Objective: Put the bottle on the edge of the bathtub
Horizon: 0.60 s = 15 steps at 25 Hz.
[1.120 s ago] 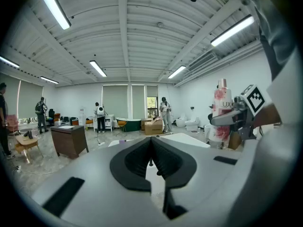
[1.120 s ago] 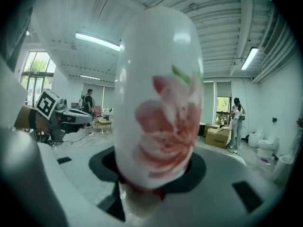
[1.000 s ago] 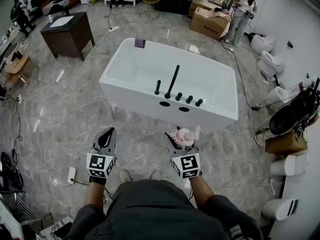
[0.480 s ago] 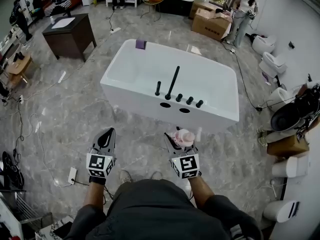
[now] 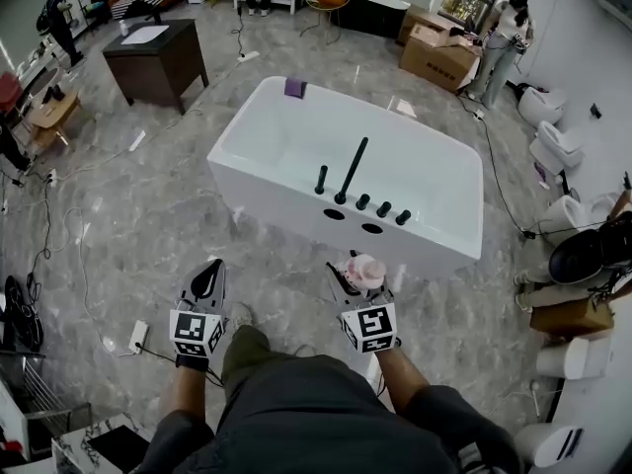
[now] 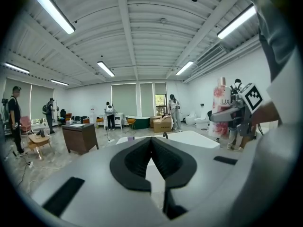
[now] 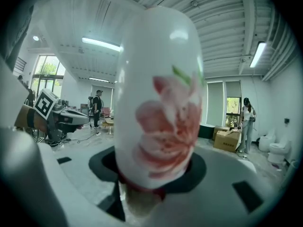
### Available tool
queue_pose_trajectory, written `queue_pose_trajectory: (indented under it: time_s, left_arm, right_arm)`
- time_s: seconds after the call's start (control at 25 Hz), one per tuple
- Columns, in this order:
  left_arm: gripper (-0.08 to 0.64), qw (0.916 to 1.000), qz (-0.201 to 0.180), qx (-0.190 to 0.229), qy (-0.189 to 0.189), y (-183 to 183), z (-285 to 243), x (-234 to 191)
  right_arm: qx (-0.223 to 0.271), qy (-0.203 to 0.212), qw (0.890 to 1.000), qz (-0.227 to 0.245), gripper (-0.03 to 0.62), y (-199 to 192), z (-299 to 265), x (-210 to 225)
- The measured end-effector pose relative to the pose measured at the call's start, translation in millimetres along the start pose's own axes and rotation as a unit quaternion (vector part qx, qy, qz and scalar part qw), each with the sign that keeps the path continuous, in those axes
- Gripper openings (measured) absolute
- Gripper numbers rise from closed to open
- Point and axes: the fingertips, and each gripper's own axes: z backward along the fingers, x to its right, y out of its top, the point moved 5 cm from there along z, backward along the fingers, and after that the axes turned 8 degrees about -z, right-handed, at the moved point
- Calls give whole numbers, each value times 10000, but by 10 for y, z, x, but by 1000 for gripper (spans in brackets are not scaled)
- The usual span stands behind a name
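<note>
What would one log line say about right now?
right gripper: jaws shut on white plastic bottle with pink flower print | left gripper: jaws together, empty | white bathtub: ahead, bottle not yet on edge

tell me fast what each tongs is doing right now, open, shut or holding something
Left tongs: shut, nothing between them.
Right tongs: shut on the white bottle with a pink flower print, held upright.

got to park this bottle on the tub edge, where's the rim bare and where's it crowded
Bare: the near rim of the bathtub left of the black handle, and its right corner past the knobs. The far rim is bare beyond the purple block. Crowded: mid near rim, around the spout and knobs.
</note>
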Motion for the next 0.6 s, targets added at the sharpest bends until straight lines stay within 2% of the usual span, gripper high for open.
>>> queue_pose_trajectory:
  time_s: [0.2,0.44,0.6]
  left_arm:
    - [2,10000,95,4,20,-96,-260,-213]
    - [2,9996,150,40,-217,-153,-861,-617]
    - [2,9990,184,53,-404,-158,-1323,-1044]
  right_arm:
    - [-57,35,10000,57,221,31,-364,64]
    - [-171,-83,9998,64,221,118,-938,144]
    - [-230,-239,9994,63,221,228,-1438,200]
